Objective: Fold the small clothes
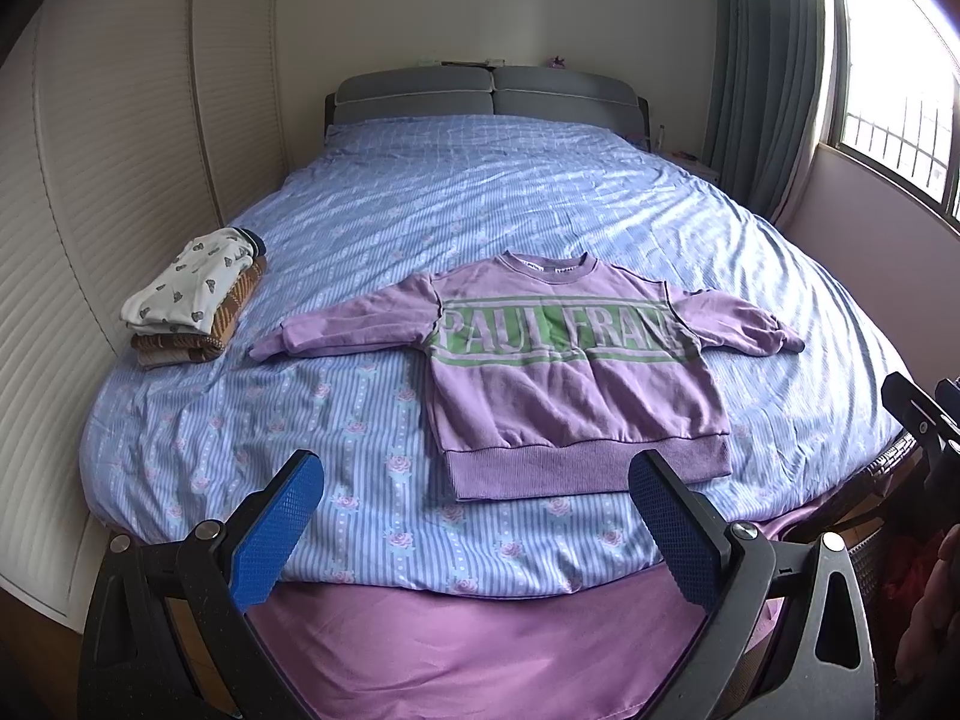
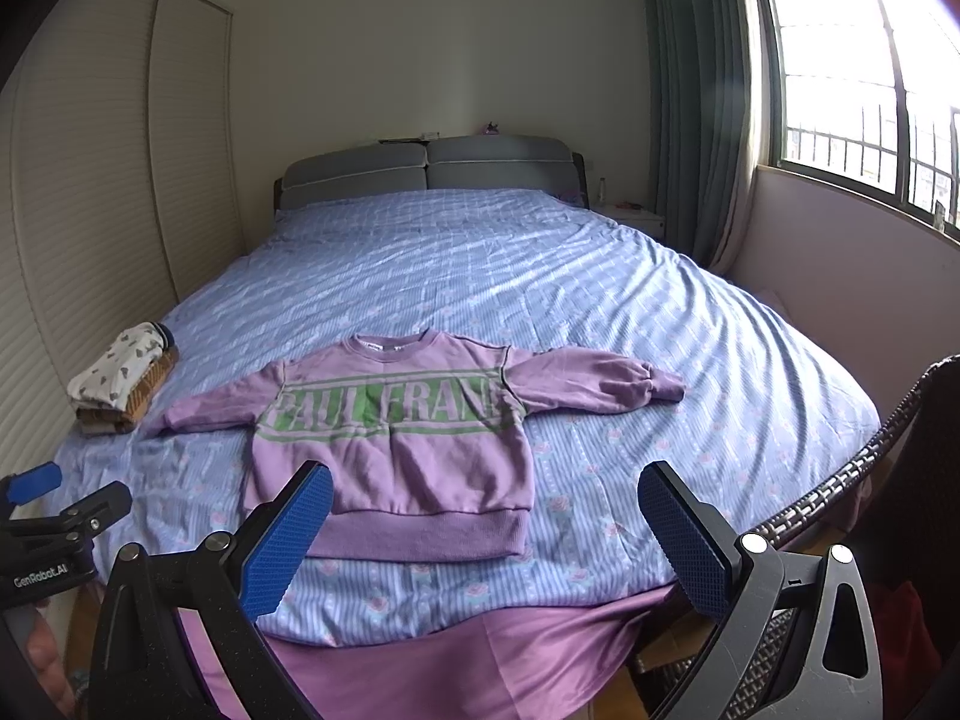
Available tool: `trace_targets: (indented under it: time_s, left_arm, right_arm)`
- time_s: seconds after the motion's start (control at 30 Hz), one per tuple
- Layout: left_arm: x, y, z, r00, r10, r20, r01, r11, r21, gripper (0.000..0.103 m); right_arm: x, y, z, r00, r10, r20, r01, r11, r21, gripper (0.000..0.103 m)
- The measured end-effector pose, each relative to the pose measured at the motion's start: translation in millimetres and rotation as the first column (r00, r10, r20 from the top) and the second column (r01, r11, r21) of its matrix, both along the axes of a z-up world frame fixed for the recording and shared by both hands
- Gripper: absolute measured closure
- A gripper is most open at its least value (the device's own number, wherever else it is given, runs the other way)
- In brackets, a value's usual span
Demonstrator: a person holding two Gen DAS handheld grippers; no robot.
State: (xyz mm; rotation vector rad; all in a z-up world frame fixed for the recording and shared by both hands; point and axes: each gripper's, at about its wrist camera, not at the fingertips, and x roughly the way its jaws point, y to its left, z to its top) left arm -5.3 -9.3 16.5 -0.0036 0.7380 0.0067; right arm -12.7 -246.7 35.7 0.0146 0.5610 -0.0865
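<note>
Left gripper: fingers spread wide, gripping nothing, raised level. Right gripper: fingers likewise wide apart, nothing between. Grippers side by side, near edge of scene.

Daylit bedroom: bed, window, curtain

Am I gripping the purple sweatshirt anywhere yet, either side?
No. The left gripper and right gripper are both open with nothing between the fingers. The purple sweatshirt lies spread flat on the bed, untouched.

sweatshirt: lilac, green band | bedspread: blue striped, pink roses | tongs pads: blue
</note>
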Motion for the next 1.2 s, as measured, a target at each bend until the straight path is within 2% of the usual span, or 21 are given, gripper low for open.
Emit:
trace_targets:
  time_s: [0.13,0.3,0.5,0.63,0.77,0.9,1.0,1.17,1.2]
  left_arm:
    - [16.9,-12.0,5.5,1.000,-0.010,0.019,0.010,1.000,0.008,0.000]
    - [55.7,-36.8,7.2,0.997,-0.027,0.067,0.027,1.000,0.003,0.000]
    - [110.7,-83.4,11.9,0.988,-0.068,0.137,0.067,0.998,0.012,0.000]
    - [147.3,-113.0,4.8,0.984,-0.085,0.154,0.084,0.996,0.012,0.000]
    - [186.8,-149.9,-14.1,0.985,-0.106,0.138,0.105,0.994,0.012,0.000]
    - [226.4,-183.0,-34.8,0.986,-0.120,0.117,0.120,0.993,0.008,0.000]
    - [255.8,-203.8,-50.9,0.988,-0.121,0.101,0.121,0.993,0.004,0.000]
    - [301.4,-233.3,-71.2,0.989,-0.120,0.091,0.120,0.993,0.010,0.000]
    - [309.8,-239.0,-74.8,0.988,-0.120,0.095,0.120,0.993,0.013,0.000]
  right_arm:
    - [12.7,-5.8,-2.5,1.000,-0.013,0.011,0.013,1.000,0.002,0.000]
    - [36.4,-29.0,0.7,0.998,-0.055,0.039,0.053,0.998,0.046,0.000]
    - [72.9,-72.4,-0.3,0.985,-0.161,0.065,0.156,0.985,0.080,0.000]
    - [102.1,-111.4,-6.8,0.967,-0.243,0.075,0.233,0.965,0.122,0.000]
    - [136.3,-152.7,-20.4,0.945,-0.323,0.051,0.308,0.932,0.191,0.001]
    - [172.1,-194.9,-37.8,0.917,-0.398,0.010,0.381,0.884,0.271,0.003]
    - [201.0,-220.2,-57.0,0.894,-0.446,-0.038,0.433,0.842,0.321,0.009]
    - [244.3,-248.3,-96.3,0.859,-0.495,-0.129,0.505,0.780,0.369,0.028]
    - [250.8,-251.9,-103.4,0.854,-0.502,-0.138,0.514,0.772,0.374,0.029]
